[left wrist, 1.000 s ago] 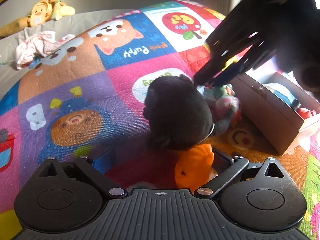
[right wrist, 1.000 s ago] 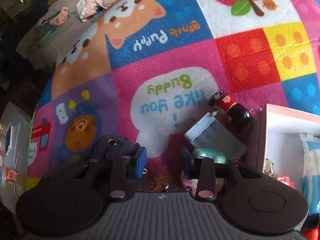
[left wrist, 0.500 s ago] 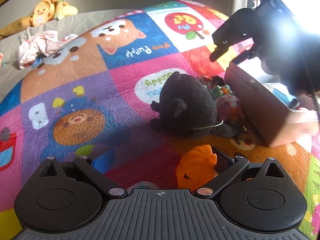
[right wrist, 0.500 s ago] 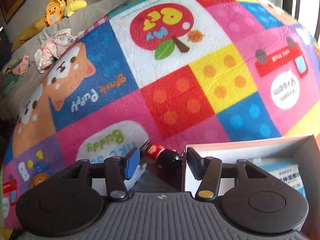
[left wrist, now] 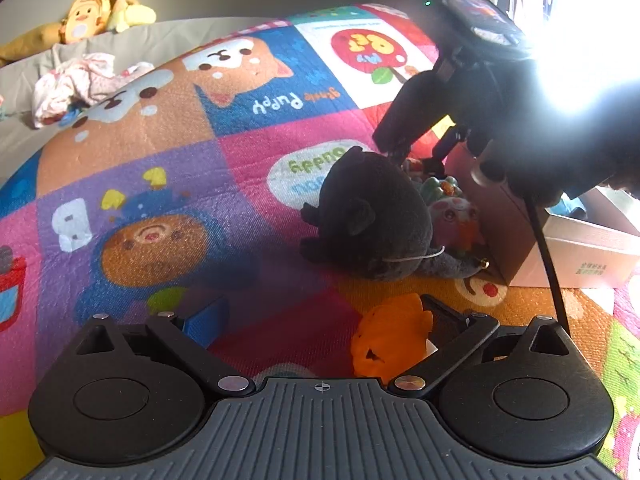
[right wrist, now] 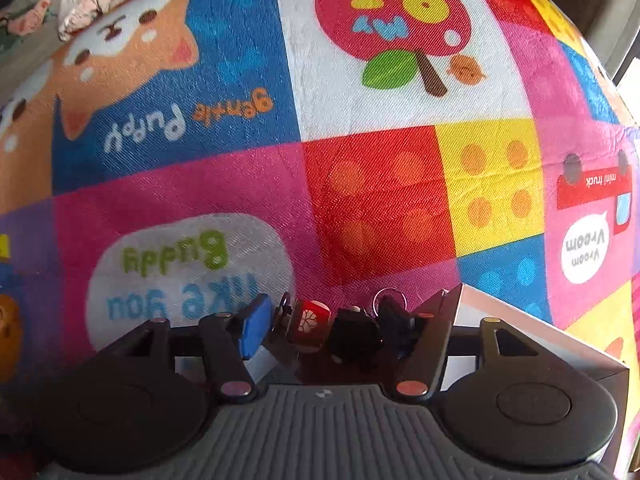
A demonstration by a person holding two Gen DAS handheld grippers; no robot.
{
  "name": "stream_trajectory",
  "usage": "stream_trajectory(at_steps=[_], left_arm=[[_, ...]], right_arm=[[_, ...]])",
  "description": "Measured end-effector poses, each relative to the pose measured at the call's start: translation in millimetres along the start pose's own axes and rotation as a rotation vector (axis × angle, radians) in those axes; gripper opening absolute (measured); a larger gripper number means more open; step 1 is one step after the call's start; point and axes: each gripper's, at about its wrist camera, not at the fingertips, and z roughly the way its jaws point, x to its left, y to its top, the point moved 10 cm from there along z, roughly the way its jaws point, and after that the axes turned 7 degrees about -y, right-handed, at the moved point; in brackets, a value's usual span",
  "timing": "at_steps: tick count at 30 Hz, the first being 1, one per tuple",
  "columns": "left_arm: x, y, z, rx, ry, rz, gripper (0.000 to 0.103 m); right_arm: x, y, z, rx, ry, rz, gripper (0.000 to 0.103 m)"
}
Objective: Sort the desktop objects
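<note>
In the left wrist view a black plush toy [left wrist: 372, 216] lies on the colourful play mat, with a pink and green toy [left wrist: 452, 216] behind it against an open cardboard box [left wrist: 576, 256]. My left gripper [left wrist: 320, 328] is open; an orange toy [left wrist: 390, 336] lies on the mat against its right finger. My right gripper [left wrist: 416, 154] reaches down behind the plush. In the right wrist view my right gripper [right wrist: 336, 328] is open around a small red and black bottle keychain [right wrist: 332, 326] lying on the mat next to the box [right wrist: 520, 332].
A grey flat case [right wrist: 260, 364] lies under the right gripper's left finger. A crumpled pink cloth [left wrist: 80, 80] and a yellow plush [left wrist: 92, 12] sit at the far left beyond the mat. The right gripper's cable [left wrist: 544, 248] hangs in front of the box.
My right gripper has come down from above the box to the mat, with the red and black keychain now between its fingers. The left gripper has hardly moved.
</note>
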Motion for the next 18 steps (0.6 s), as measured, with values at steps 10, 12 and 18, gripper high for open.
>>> stream_trajectory(at_steps=[10,12,18], left_arm=[[2.4,-0.4,3.5,0.011,0.002,-0.013,0.102],[2.7,-0.4,3.6,0.011,0.008,-0.012,0.102],[-9.1,-0.5,-4.6,-0.020,0.017,0.058,0.102]], right_arm=[[-16.3,-15.0,-80.6,-0.120,0.154,0.034,0.006],[-21.1,-26.0,-104.3,-0.150,0.193,0.032,0.006],[-25.9,-58.8,-135.5,-0.155,0.296,0.036,0.007]])
